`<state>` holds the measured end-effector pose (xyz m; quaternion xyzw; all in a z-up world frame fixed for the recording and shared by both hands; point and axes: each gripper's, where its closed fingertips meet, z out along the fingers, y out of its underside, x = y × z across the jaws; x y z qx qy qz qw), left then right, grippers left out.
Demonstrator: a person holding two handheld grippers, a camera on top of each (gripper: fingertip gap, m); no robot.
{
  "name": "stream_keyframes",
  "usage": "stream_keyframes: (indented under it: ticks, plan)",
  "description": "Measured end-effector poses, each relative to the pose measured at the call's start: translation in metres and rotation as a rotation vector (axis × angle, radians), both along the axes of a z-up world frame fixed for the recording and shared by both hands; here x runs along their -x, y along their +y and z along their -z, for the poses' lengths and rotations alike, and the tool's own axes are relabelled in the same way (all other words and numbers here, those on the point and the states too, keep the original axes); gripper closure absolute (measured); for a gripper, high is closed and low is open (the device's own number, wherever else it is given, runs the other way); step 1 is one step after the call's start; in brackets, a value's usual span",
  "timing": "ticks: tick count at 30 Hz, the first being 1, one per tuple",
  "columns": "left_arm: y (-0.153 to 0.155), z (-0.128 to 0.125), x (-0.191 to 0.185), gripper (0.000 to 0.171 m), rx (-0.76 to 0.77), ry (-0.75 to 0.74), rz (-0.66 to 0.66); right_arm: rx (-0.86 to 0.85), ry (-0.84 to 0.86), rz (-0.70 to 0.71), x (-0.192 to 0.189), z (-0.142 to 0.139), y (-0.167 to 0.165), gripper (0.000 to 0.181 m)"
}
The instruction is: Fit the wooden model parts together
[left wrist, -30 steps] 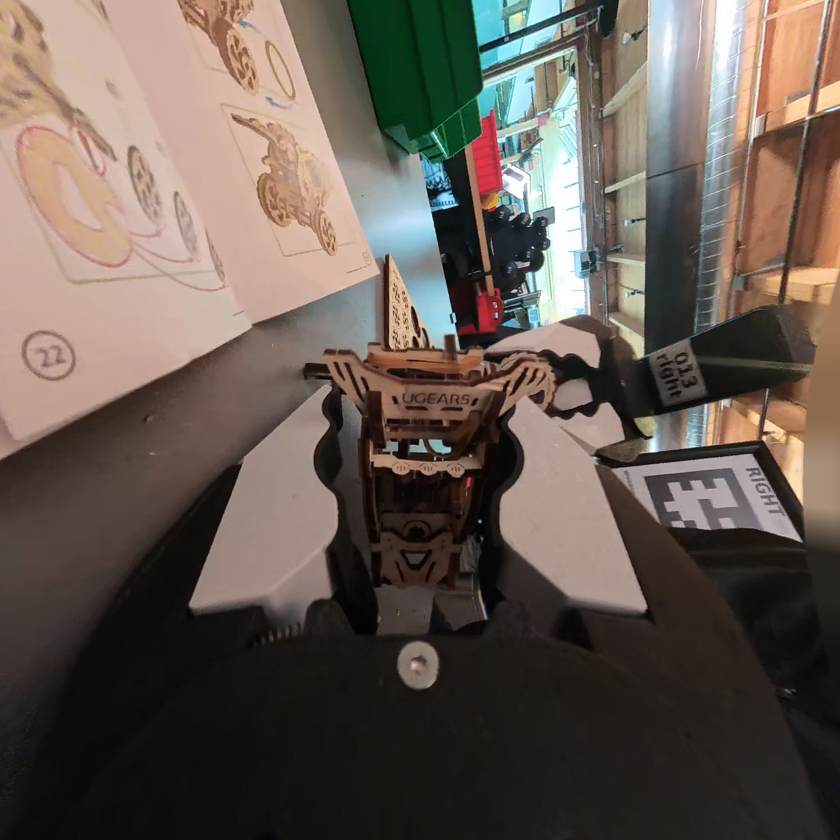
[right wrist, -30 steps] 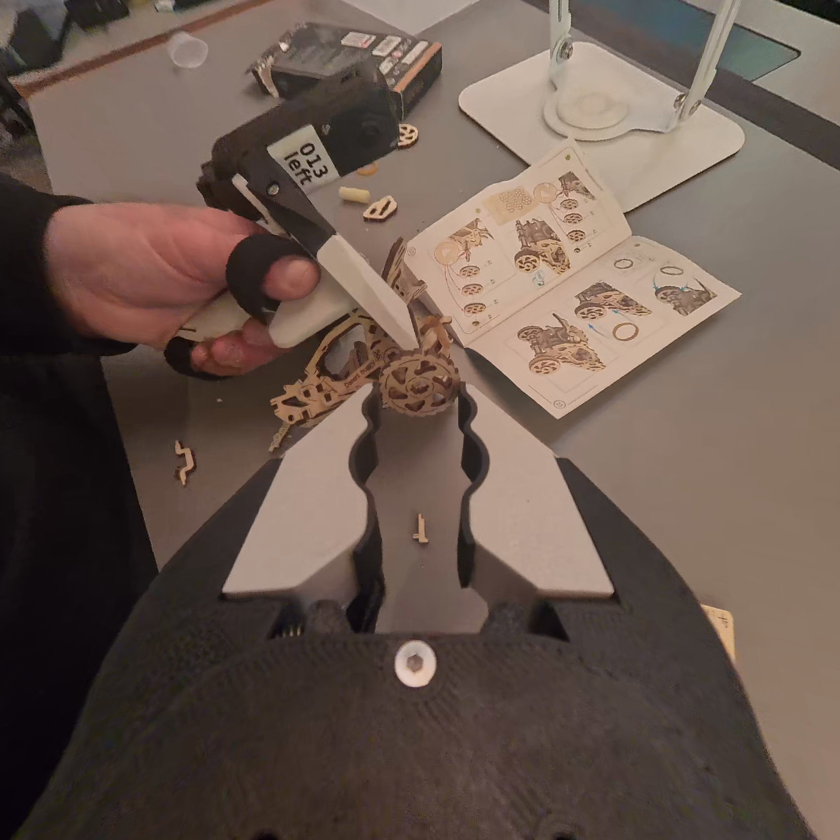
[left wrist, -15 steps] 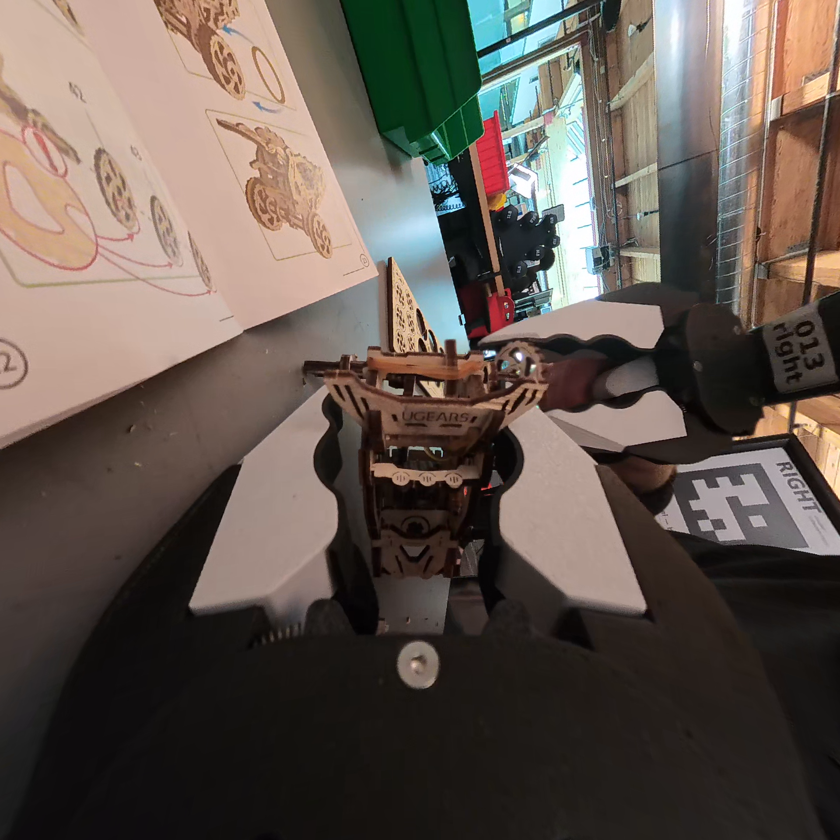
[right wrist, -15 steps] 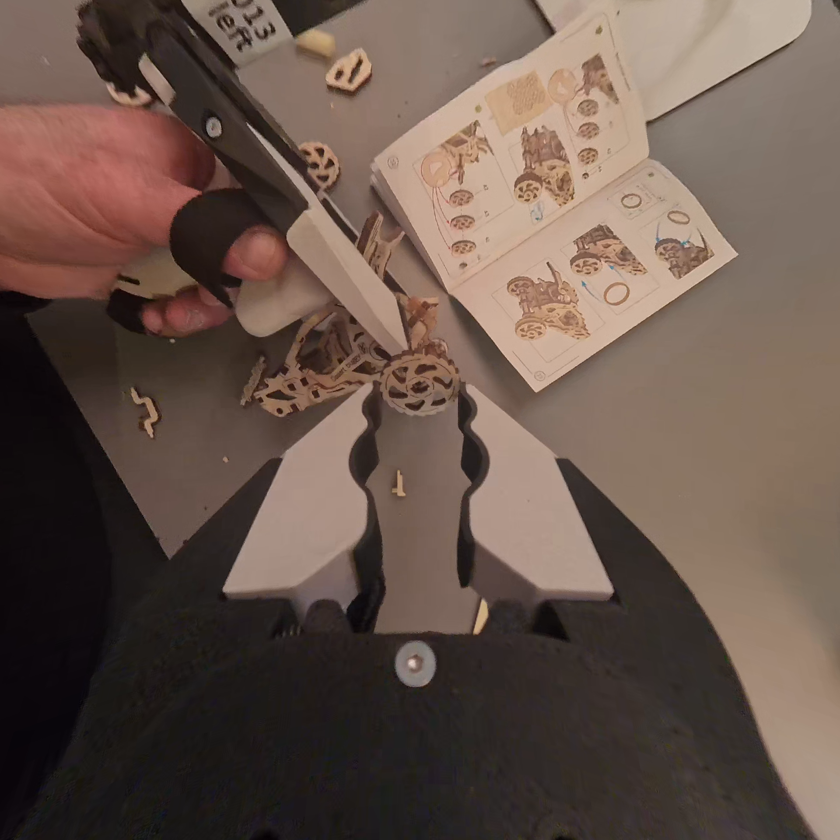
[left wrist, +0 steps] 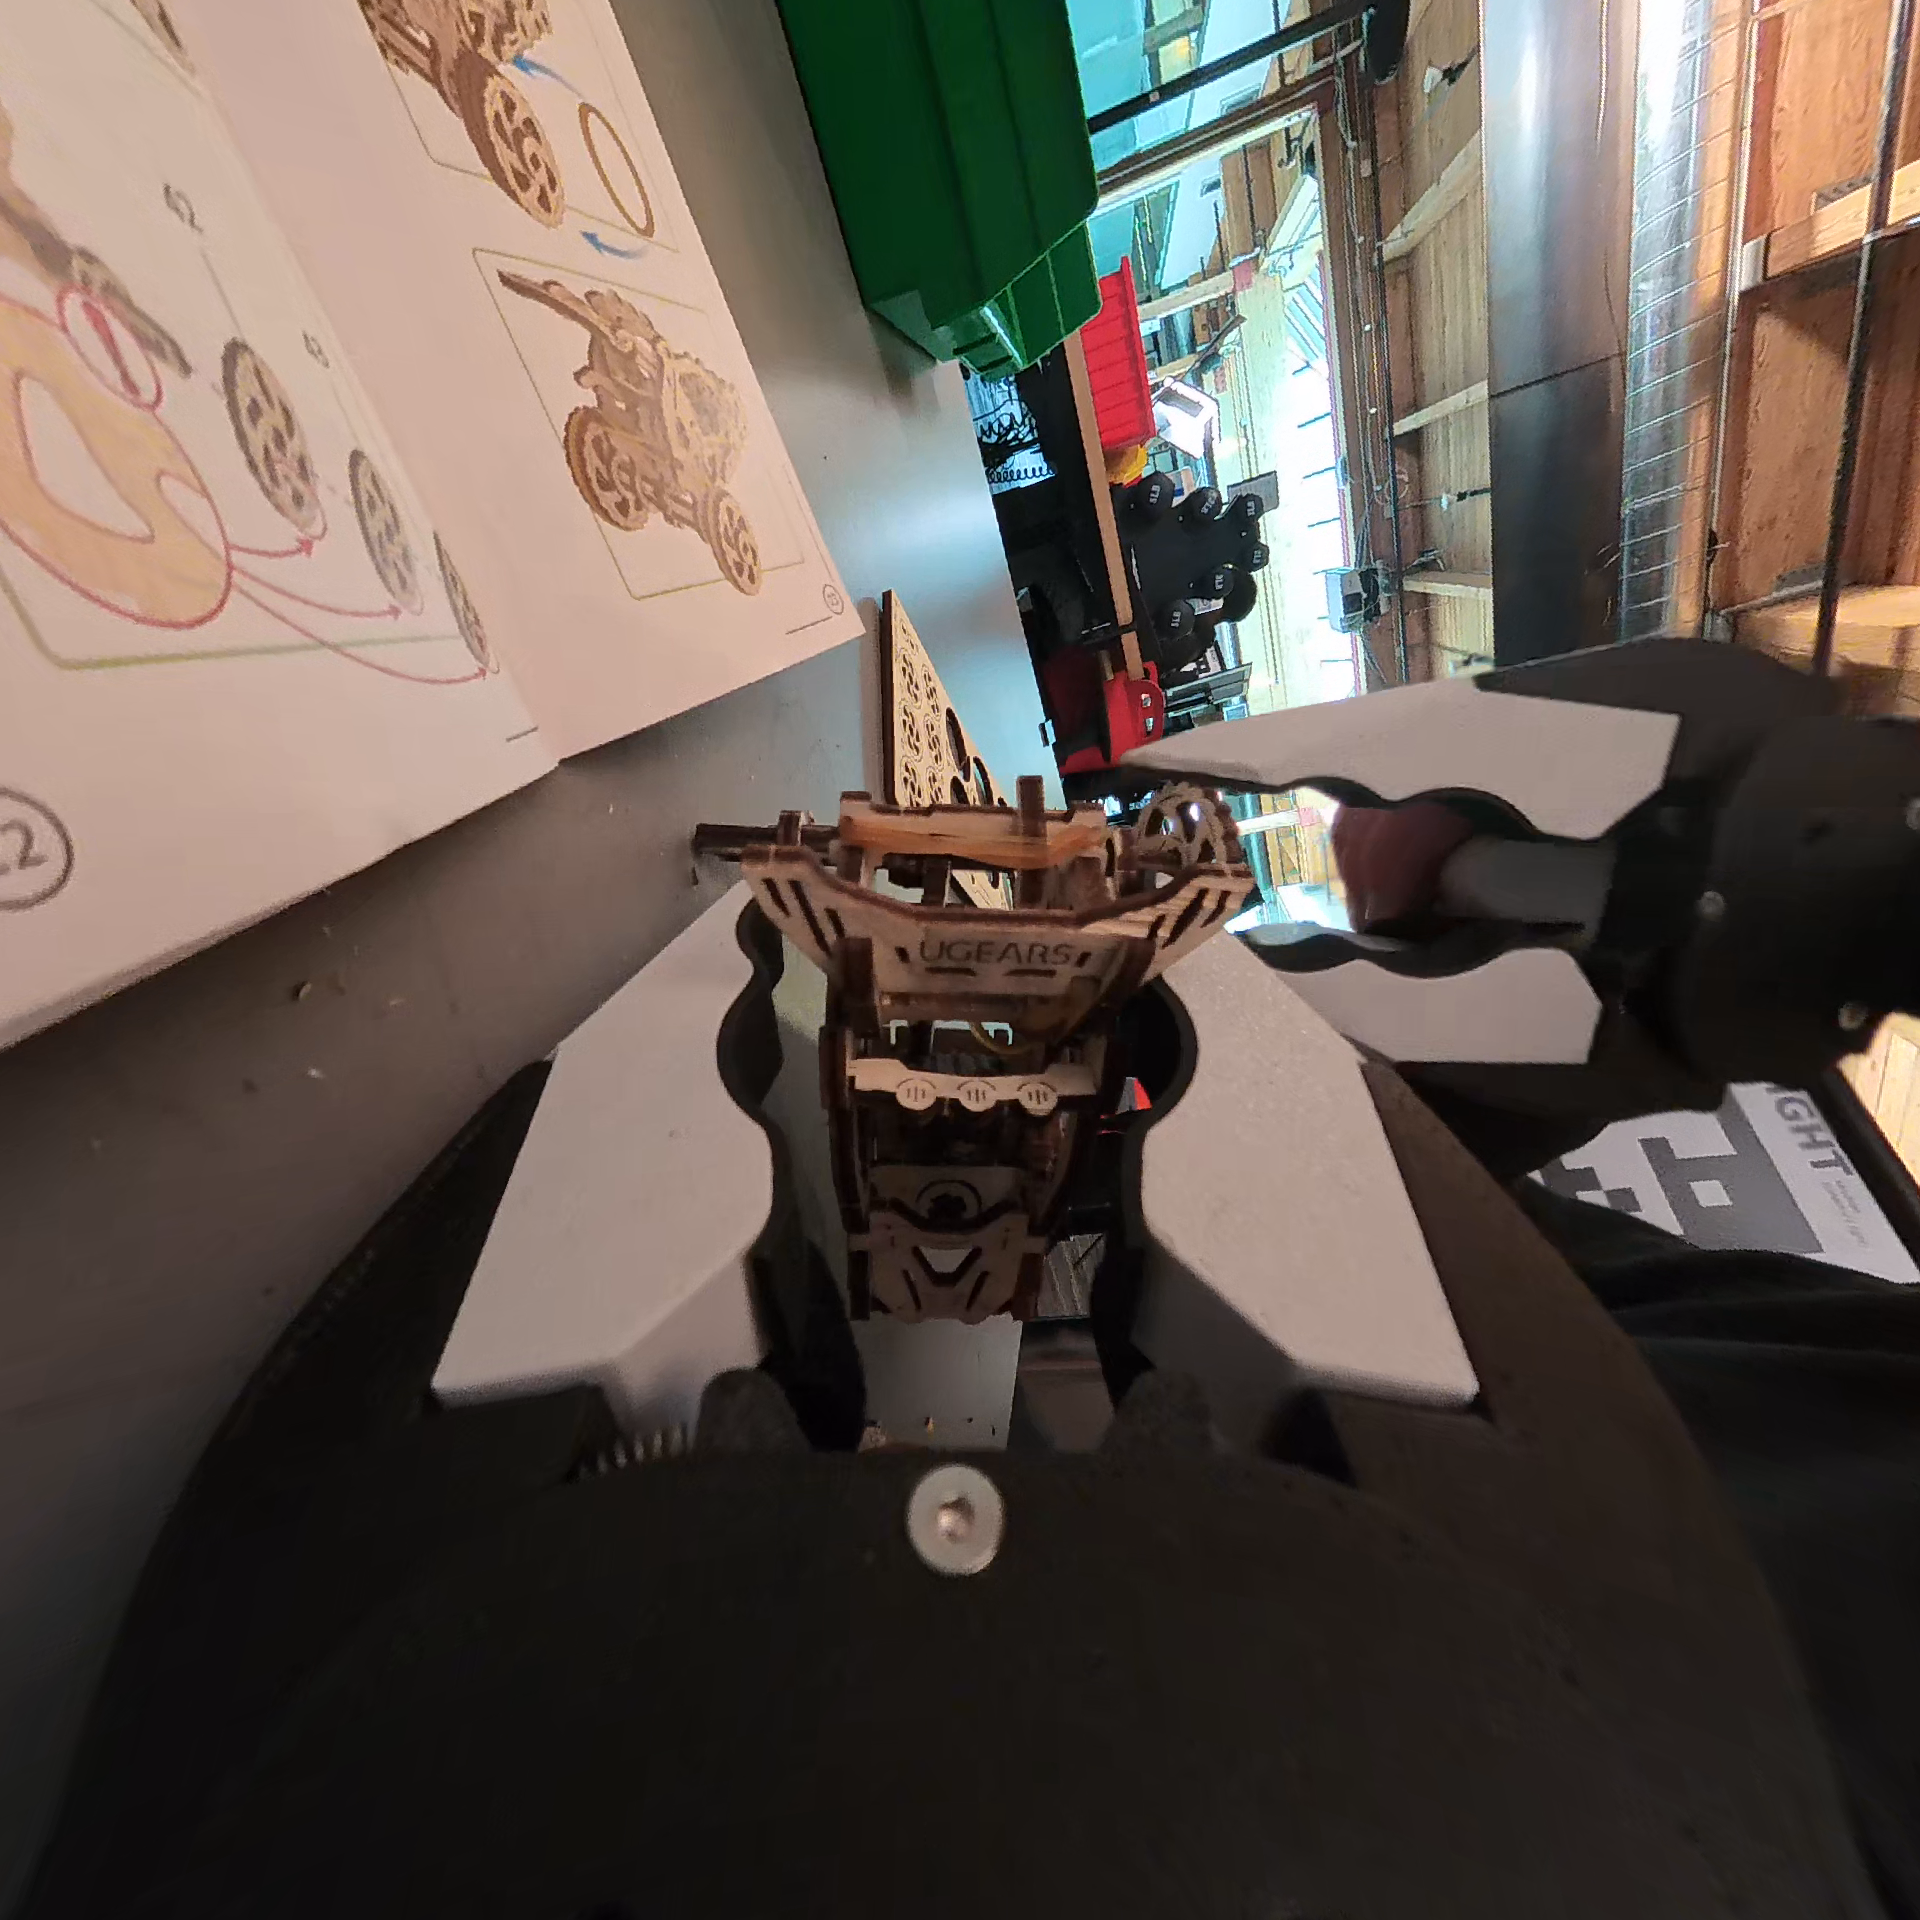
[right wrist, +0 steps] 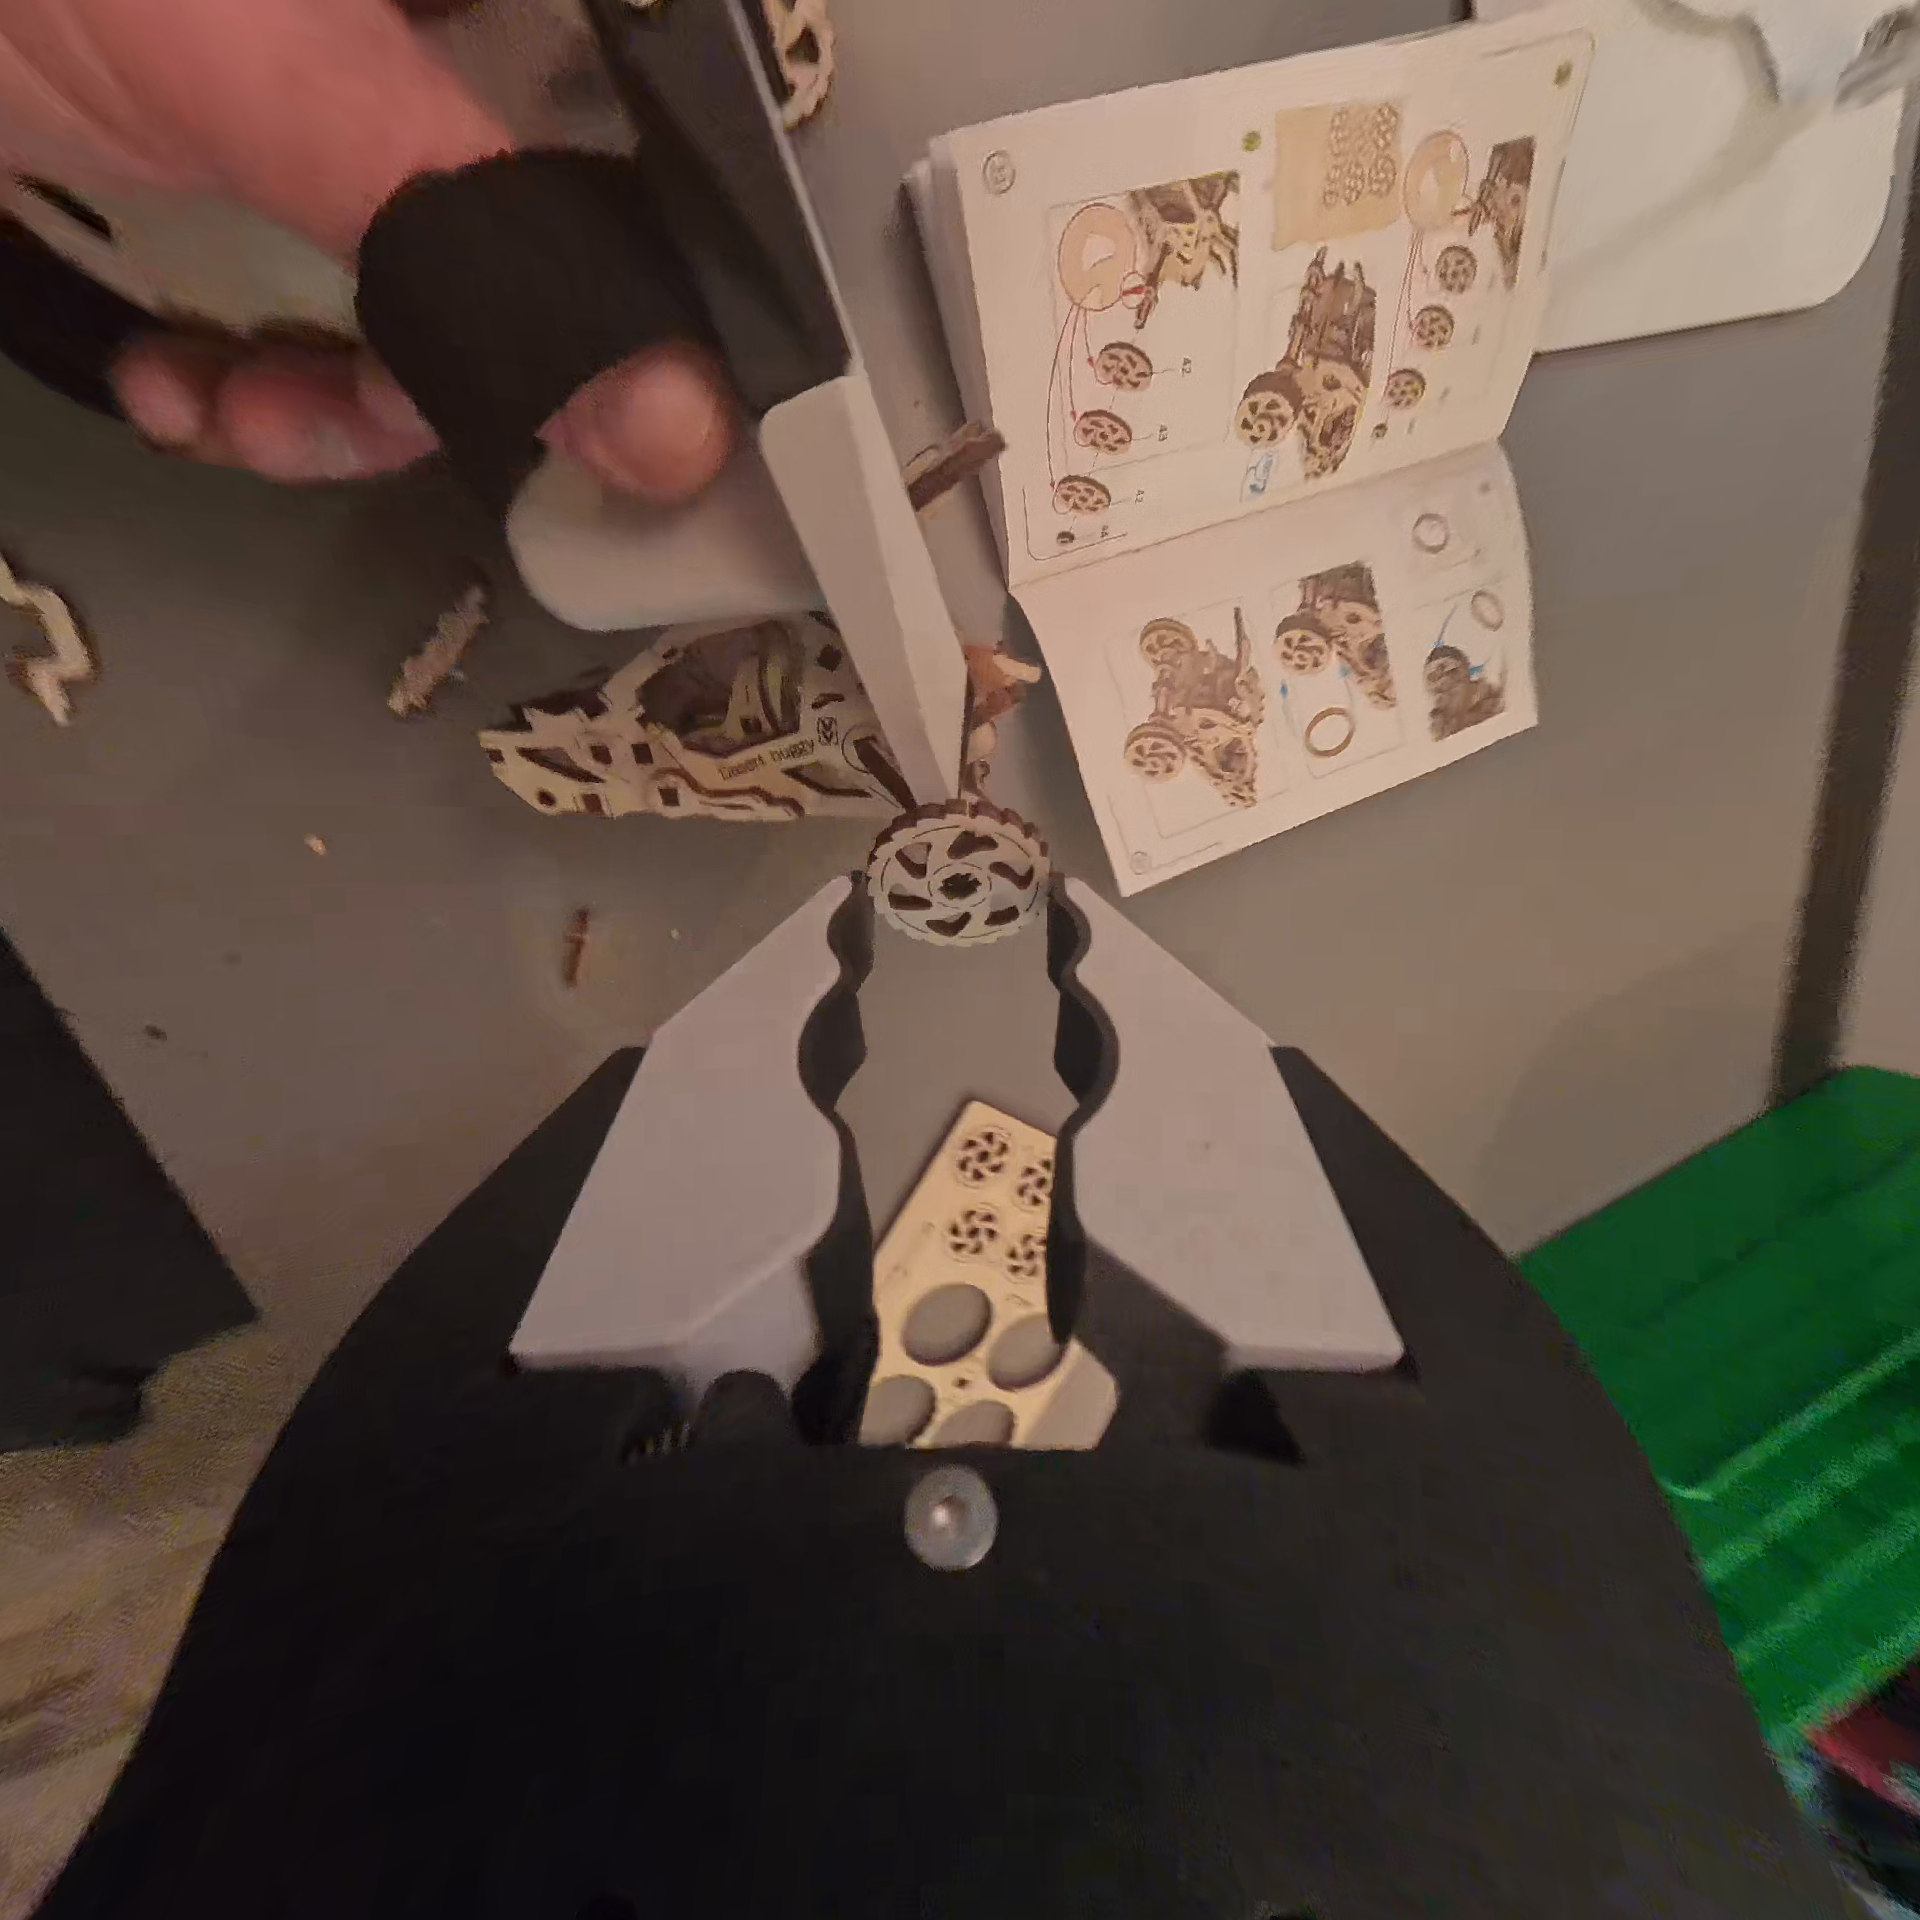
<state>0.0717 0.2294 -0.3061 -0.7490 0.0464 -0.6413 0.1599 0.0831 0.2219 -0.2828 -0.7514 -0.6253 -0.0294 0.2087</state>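
- Left hand-held gripper (left wrist: pixel 961 997), seen from its own camera, has its two grey fingers (left wrist: pixel 623 1164) clamped on the wooden buggy body (left wrist: pixel 966 1091), which sits upright between them with its front plate facing the lens.
- Right hand-held gripper (right wrist: pixel 958 894) pinches a small toothed wooden wheel (right wrist: pixel 956 875) at its very fingertips; the wheel sits just beside the front corner of the buggy body (right wrist: pixel 686 748), right at the tip of the left hand-held gripper's finger (right wrist: pixel 883 582).
- From the left wrist view, the right hand-held gripper (left wrist: pixel 1174 821) comes in from the right, and the wheel (left wrist: pixel 1184 831) lies against the right end of the model's front.
- A person's hand (right wrist: pixel 312 208), with a black strap round one finger, holds the left tool at the far left of the right wrist view.
- Grey tabletop (right wrist: pixel 1455 1039) carries everything.
- An open instruction booklet (right wrist: pixel 1299 468) lies flat on the far right of the tabletop, showing drawings of the buggy and its wheels.
- Green bin (right wrist: pixel 1766 1351) sits at the near right edge.
- A light wooden parts sheet (right wrist: pixel 977 1299), with round cut-outs and small wheels left in it, lies on the tabletop under the right hand-held gripper.
- Small loose wooden bits (right wrist: pixel 42 644) are scattered at the far left.
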Motion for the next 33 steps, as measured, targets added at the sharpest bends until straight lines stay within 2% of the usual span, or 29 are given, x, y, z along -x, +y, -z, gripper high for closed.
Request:
stream_keyframes:
  ticks: [5,10,13,21,27,33]
  plan:
    - [0.0002,-0.0001,0.0006,0.107,0.004,-0.004,-0.002,-0.21,-0.21,-0.125,-0.0013,-0.0022,0.0041,0.151]
    - [0.0,0.0001,0.0003,0.107,0.003,-0.003,-0.001,-0.32,-0.301,-0.23,-0.0022,-0.0032,0.0059,0.15]
    - [0.0003,0.0003,-0.0006,0.106,0.001,-0.001,-0.001,-0.31,-0.339,-0.273,-0.0036,-0.0031,0.0061,0.15]
    - [0.0007,0.0003,-0.001,0.107,0.004,-0.006,-0.003,-0.149,-0.445,-0.277,-0.0043,-0.0027,0.0053,0.149]
    - [0.0,0.0,-0.0008,0.107,0.013,-0.019,0.006,-0.088,-0.384,-0.245,-0.0021,0.0056,0.0054,0.144]
    - [-0.0004,-0.0003,0.0006,0.107,0.023,-0.033,0.007,-0.072,-0.196,-0.184,-0.0057,0.0004,0.0077,0.139]
